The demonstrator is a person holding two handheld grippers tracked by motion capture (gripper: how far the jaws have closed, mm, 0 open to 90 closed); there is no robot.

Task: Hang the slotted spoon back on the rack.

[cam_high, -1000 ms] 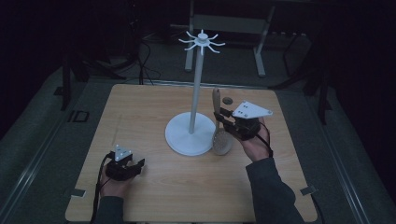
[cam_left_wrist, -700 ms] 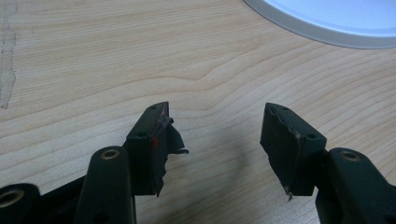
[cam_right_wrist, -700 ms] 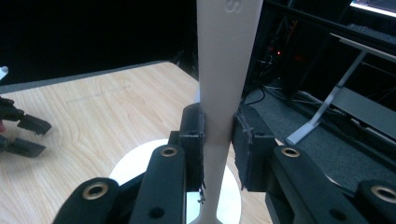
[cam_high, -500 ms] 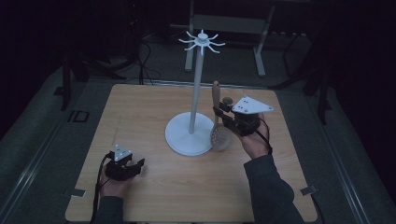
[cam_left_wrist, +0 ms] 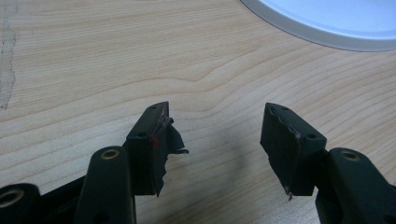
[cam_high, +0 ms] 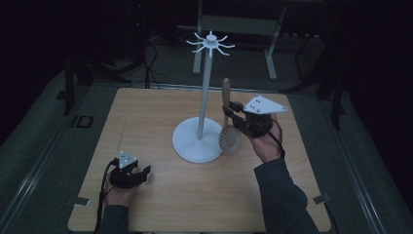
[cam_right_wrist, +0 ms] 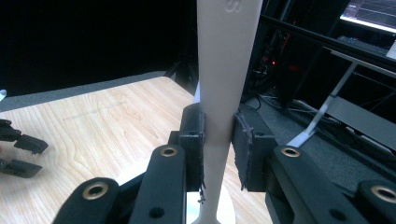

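Right of the white stand [cam_high: 198, 141], the right tool [cam_high: 237, 116] is clenching a slotted spoon [cam_high: 227, 137] upright, likely heading for a hook; the left tool [cam_high: 141, 174] is idling released on the tabletop [cam_high: 146, 117].

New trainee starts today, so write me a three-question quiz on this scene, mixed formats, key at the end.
1. True or false: the right tongs are shut on the handle of the slotted spoon.
2. Multiple choice: the left tongs are (A) gripping the stand's pole, (B) open with nothing between the jaws, low over the wooden table, (C) holding a cup.
3. Fill in: the spoon's perforated head hangs beside the round ____ of the white hook stand.

Key: 1 true; 2 B; 3 base
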